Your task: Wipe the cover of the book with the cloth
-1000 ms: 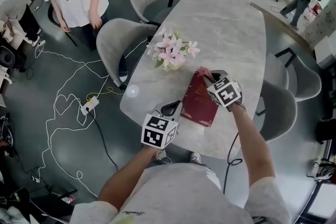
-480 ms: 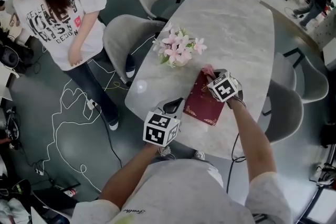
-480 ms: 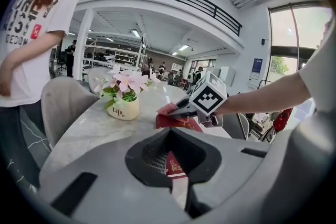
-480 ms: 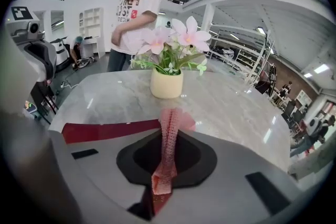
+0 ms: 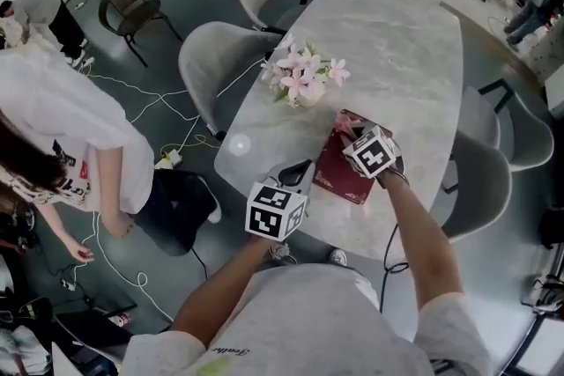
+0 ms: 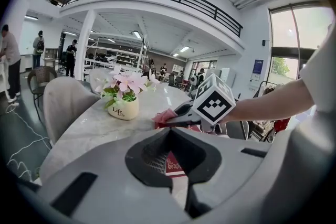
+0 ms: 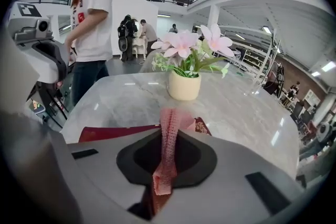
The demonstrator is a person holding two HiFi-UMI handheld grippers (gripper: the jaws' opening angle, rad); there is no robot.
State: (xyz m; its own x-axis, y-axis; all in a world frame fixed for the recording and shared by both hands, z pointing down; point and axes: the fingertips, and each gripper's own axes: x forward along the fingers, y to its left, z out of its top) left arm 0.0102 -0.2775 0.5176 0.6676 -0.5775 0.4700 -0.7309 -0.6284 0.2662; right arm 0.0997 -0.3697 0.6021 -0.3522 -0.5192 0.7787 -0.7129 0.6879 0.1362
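A dark red book (image 5: 333, 172) lies on the marble table (image 5: 397, 48) near its front edge. My right gripper (image 5: 350, 133) is shut on a pink cloth (image 5: 343, 126) and rests it on the book's far end. In the right gripper view the cloth (image 7: 168, 147) hangs pinched between the jaws over the book (image 7: 110, 132). My left gripper (image 5: 300, 173) sits at the book's near left edge, its jaws shut with nothing between them. Under the left gripper (image 6: 170, 132) a strip of the book (image 6: 171, 163) shows, and beyond it the cloth (image 6: 165, 115).
A cream pot of pink flowers (image 5: 304, 77) stands just beyond the book. Grey chairs (image 5: 216, 57) line the table's left side and another chair (image 5: 476, 180) its right. A person in a white shirt (image 5: 66, 132) bends close at the left, over cables (image 5: 141, 97) on the floor.
The person at the left has come nearer and bent down. Both grippers keep about the same places at the book, the cloth still at its far end.
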